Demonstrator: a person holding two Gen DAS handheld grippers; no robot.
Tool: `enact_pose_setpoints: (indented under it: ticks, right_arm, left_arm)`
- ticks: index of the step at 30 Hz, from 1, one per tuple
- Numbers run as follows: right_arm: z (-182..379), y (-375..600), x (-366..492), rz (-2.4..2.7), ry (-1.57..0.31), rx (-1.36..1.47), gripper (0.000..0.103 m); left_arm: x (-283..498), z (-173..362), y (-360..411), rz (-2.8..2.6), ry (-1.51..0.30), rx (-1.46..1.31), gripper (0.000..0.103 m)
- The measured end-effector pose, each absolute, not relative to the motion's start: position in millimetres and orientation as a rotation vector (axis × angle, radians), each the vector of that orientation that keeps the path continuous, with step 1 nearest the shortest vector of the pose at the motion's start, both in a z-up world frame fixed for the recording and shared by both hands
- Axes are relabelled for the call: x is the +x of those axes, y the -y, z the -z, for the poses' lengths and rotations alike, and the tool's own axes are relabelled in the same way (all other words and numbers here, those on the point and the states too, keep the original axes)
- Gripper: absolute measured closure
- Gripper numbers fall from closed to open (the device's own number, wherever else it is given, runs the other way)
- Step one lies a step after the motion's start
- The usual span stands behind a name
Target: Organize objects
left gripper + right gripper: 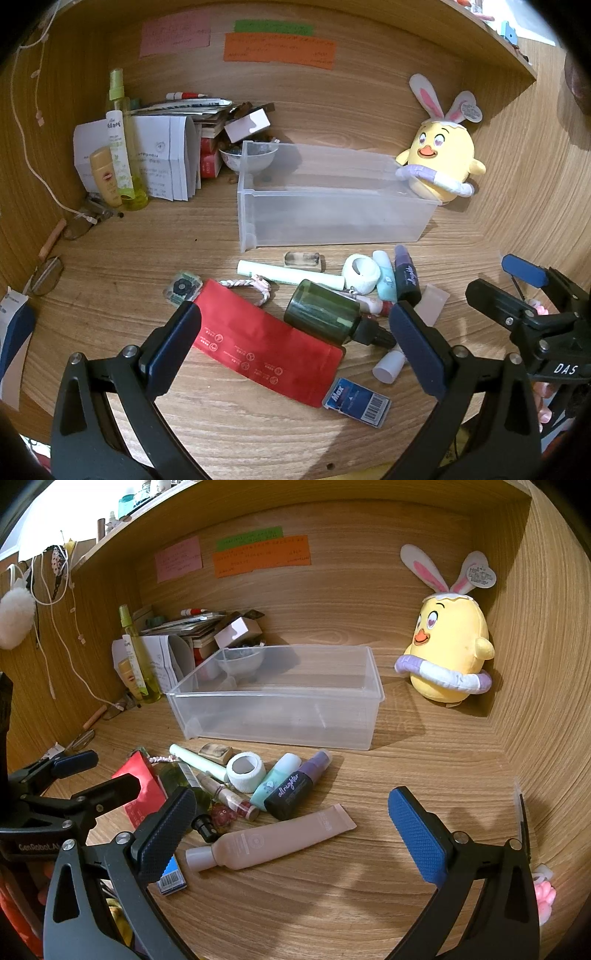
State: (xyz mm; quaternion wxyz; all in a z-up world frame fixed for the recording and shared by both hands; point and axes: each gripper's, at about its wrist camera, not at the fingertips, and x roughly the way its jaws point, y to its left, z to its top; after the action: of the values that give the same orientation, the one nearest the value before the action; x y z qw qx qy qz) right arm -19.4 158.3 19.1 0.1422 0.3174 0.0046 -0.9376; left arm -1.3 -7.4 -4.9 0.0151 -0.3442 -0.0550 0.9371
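Clear plastic bin (280,698) behind scattered cosmetics, left tool (295,328) and right tool (291,823) (both gaping, holding nothing).

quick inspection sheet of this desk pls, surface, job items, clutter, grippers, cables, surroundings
surface: wooden desk, items scattered along the front
job's things: clear bin empty; pink tube, red pouch, dark green bottle, tape roll lying loose in front of it
clutter: papers and bottles piled at back left
grippers: left gripper open over the pouch; right gripper open over the tube
cables: white cord hanging at left
surroundings: yellow chick plush, sticky notes on back wall
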Motion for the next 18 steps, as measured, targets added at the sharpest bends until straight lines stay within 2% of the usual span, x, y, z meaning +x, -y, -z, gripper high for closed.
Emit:
enact_pose_setpoints:
  ticks: [18]
  right_arm:
    - [-20.1,-156.8,-25.2,2.708,-0.015,0.925,0.0]
  left_arm:
    - [-7.1,2.9,15.4,-2.885,0.205,-1.055,0.0]
